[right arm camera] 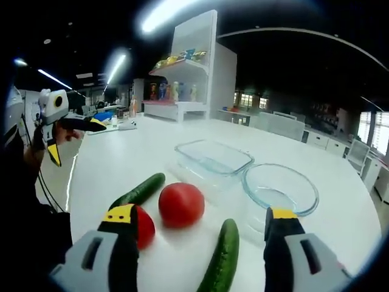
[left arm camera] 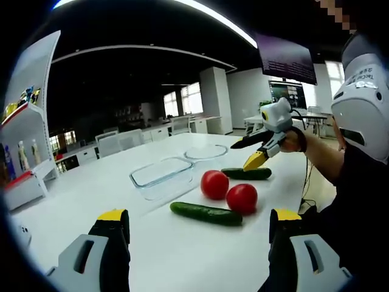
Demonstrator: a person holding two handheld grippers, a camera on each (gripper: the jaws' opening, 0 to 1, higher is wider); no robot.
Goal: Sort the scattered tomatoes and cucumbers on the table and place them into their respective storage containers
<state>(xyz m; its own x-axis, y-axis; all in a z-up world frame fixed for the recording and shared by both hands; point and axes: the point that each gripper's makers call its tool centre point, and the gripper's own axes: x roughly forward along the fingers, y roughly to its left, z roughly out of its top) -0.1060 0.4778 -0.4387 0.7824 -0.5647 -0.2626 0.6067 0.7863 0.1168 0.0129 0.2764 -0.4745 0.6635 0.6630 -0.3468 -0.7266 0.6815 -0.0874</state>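
Note:
Two red tomatoes (left arm camera: 214,184) (left arm camera: 242,198) lie together on the white table (left arm camera: 152,243). One cucumber (left arm camera: 206,213) lies in front of them, a second cucumber (left arm camera: 246,173) behind. My left gripper (left arm camera: 199,215) is open, held back from the group. My right gripper (left arm camera: 243,155) hovers open just above the far cucumber. In the right gripper view, the right gripper (right arm camera: 200,214) is open over a tomato (right arm camera: 181,204); its left jaw half hides the other tomato (right arm camera: 144,227). Cucumbers (right arm camera: 140,190) (right arm camera: 222,255) flank them. The left gripper (right arm camera: 76,143) is open at far left.
A rectangular glass container (left arm camera: 163,176) (right arm camera: 214,157) and a round glass bowl (left arm camera: 205,152) (right arm camera: 281,188) stand beyond the vegetables, both holding nothing. A white shelf with bottles (left arm camera: 24,152) (right arm camera: 182,73) stands off the table. The person (left arm camera: 358,152) stands at the table's edge.

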